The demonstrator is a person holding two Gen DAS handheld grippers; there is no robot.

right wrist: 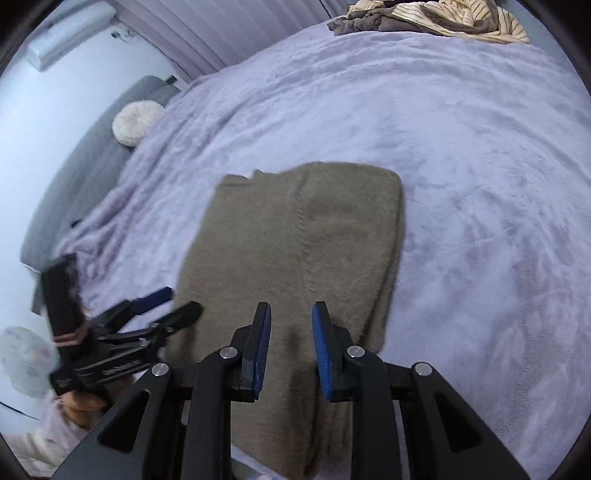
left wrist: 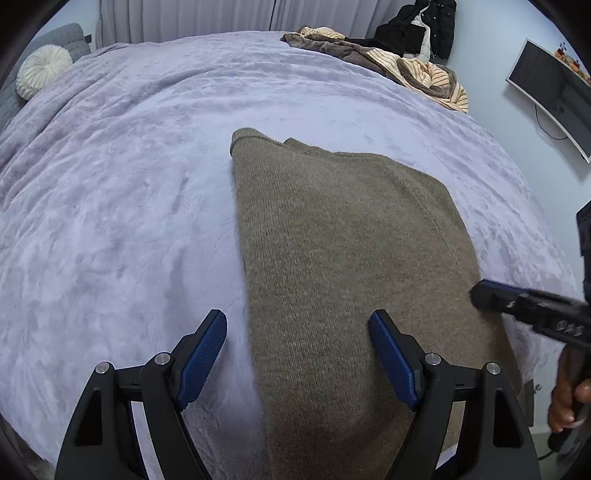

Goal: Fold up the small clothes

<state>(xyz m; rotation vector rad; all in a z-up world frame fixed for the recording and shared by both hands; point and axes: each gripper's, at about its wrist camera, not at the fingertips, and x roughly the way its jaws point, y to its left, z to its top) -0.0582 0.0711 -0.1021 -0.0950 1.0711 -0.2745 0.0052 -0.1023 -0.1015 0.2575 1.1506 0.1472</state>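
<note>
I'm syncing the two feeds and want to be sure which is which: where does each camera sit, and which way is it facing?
Left wrist: on the left gripper, open, over the brown knit garment's left edge; shows the right gripper's tip.
Right wrist: on the right gripper, open, above the garment's near end; shows the left gripper and a hand.
Shared: garment, lilac blanket, striped clothes pile, round cushion.

A home bedroom: a lavender plush blanket (left wrist: 147, 184) is covering a wide bed, a round cushion (left wrist: 42, 75) is leaning at the grey headboard (right wrist: 88, 162), curtains (left wrist: 184, 16) are hanging behind, and a monitor (left wrist: 550, 92) is standing nearby.
</note>
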